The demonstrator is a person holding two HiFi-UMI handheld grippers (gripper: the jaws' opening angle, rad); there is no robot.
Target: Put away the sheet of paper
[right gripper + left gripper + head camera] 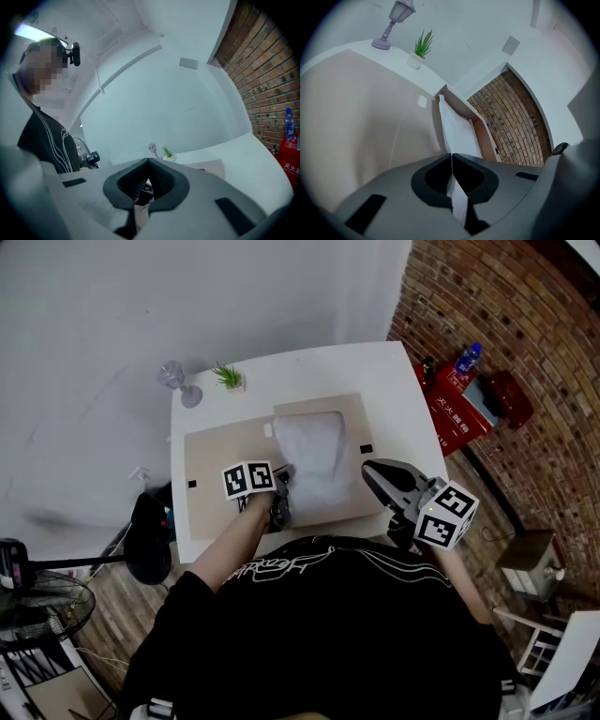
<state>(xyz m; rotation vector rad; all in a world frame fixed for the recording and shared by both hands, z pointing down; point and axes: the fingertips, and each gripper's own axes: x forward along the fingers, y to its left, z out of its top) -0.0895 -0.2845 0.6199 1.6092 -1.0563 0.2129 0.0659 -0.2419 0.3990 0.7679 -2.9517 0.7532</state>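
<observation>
Two grippers are in the person's hands, over a white counter [309, 367] that stands against a pale wall, with a brick wall [525, 324] to the right. The left gripper [452, 159] is low over the near part of the counter. Its fingers are pressed together on the near edge of the sheet of paper [309, 460], and the thin white edge runs up between them in the left gripper view. The rest of the sheet lies ahead of that gripper on a tan mat [211, 474], bulging up rather than lying flat. A tan panel [461, 101] rises just beside the sheet on its right, though I cannot tell what it belongs to.

The right gripper [147, 164] is held off the counter's near right corner, well apart from the sheet. Its fingers are closed tip to tip with nothing between them.

At the counter's far left corner stand a small potted plant [228, 377] and, near it, a lilac street-lamp ornament [173, 376]. On the floor by the brick wall sits a red box [459, 409] with a blue bottle [467, 357] on it. A fan [37, 606] is on the floor at the left.
</observation>
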